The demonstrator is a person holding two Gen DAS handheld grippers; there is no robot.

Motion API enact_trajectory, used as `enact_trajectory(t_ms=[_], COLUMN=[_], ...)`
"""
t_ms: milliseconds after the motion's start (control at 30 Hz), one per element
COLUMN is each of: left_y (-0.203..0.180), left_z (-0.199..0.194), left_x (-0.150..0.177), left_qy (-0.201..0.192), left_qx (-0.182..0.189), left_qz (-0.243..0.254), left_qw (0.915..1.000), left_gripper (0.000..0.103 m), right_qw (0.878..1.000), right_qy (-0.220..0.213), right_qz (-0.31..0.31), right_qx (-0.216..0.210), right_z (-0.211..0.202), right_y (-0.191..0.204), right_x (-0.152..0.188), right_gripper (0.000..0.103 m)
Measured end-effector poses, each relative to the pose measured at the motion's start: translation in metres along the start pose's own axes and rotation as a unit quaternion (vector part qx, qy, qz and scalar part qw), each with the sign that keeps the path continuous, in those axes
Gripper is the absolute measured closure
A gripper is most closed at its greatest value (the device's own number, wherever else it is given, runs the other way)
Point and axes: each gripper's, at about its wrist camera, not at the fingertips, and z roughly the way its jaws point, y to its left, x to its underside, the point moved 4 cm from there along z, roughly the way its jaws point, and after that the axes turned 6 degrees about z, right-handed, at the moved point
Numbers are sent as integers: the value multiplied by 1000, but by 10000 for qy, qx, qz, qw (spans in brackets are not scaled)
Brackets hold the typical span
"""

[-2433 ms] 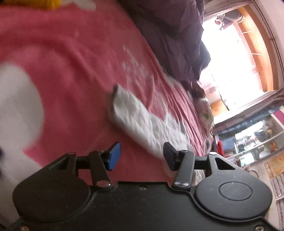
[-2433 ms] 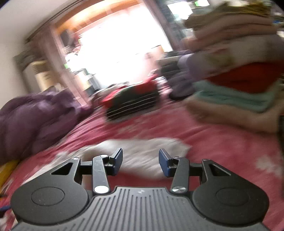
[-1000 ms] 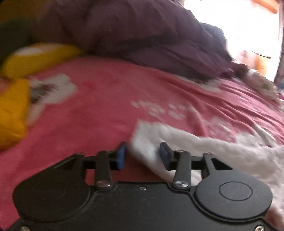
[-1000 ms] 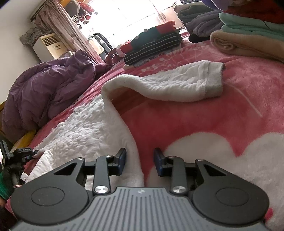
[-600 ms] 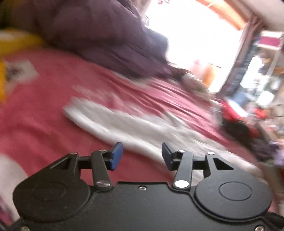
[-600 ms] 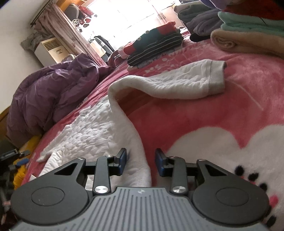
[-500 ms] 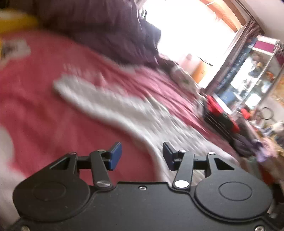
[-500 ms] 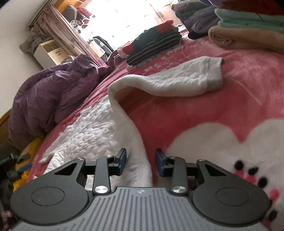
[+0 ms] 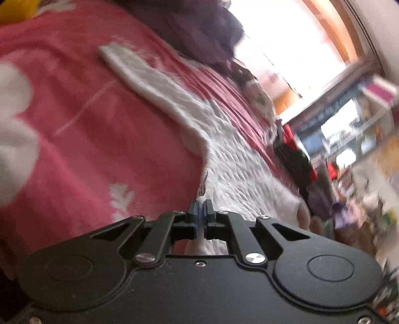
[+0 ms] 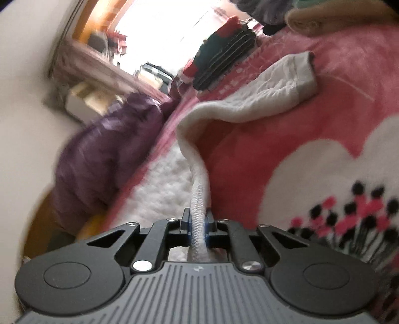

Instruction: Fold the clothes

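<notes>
My left gripper [image 9: 200,208] was pinched tight on the hem of the white top [image 9: 232,159], fingers all but touching, only a thin fold of cloth between them. A small tag showed at the hem just above the fingertips. The top lay spread on the pink blanket [image 9: 104,139], one sleeve [image 9: 139,74] stretched flat toward the far side of the bed, its cuff lying near the purple quilt [image 9: 194,32].

My right gripper [image 10: 197,219] was clamped on the other hem corner of the top [image 10: 162,184]. The ribbed edge [image 10: 198,199] ran straight out from between the fingers, lifted clear of the blanket [image 10: 261,139], rising to a raised fold. Beyond that fold the second sleeve [image 10: 271,89] lay across the blanket, grey cuff at its end.

A striped folded pile [image 10: 222,62] sat on the bed past the sleeve. A tan folded piece [image 10: 319,17] lay at the upper right. The quilt [image 10: 104,149] was heaped at the left. Both views were tilted and blurred toward the edges; the window behind was blown out.
</notes>
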Motion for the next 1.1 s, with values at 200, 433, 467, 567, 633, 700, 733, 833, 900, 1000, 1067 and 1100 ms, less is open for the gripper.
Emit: enact_trajectory(t_ms=[200, 433, 467, 567, 633, 700, 733, 833, 900, 1000, 1067, 1100], left_y=[16, -27, -32, -46, -53, -56, -57, -67, -75, -83, -86, -87], left_z=[19, 1, 0, 7, 18, 31, 35, 42, 47, 54, 57, 59], left_x=[13, 1, 1, 6, 9, 15, 18, 27, 35, 45, 51, 54], left_qy=[545, -246, -349, -482, -444, -269, -178, -79, -45, 38, 68, 83], left_qx=[-664, -1138, -1103, -929, -855, -858, -842, -718, -618, -491, -478, -472], left_qz=[211, 1829, 1956, 2314, 2466, 2555, 2576, 2776, 2925, 3102, 3227, 3288], left_qw=[9961, 9762, 9738, 9672, 9643, 9626, 9624, 9580, 9542, 9494, 9453, 9432], left_gripper=[92, 91, 91, 91, 91, 91, 91, 83, 79, 76, 71, 67], right_qw=[9961, 9866, 9843, 9750, 9699, 9787, 9860, 9972, 9962, 9905, 9858, 9833], right_qy=[343, -68, -103, -207, -240, -230, -310, -547, -709, -1008, -1221, -1310], right_qz=[-80, -1248, -1432, -1980, -2224, -1836, -1443, -250, 446, 910, 1130, 1245], right_qx=[815, 1045, 1030, 983, 958, 887, 777, 440, 254, 221, 209, 190], right_z=[10, -7, -8, -9, -9, -7, -9, -15, -18, -18, -18, -17], right_y=[-15, 20, 24, 36, 41, 31, 22, -6, -23, -42, -50, -54], right_x=[10, 8, 8, 7, 7, 2, -5, -25, -38, -60, -74, -79], right_gripper=[95, 77, 77, 77, 77, 76, 74, 43, 42, 43, 43, 43])
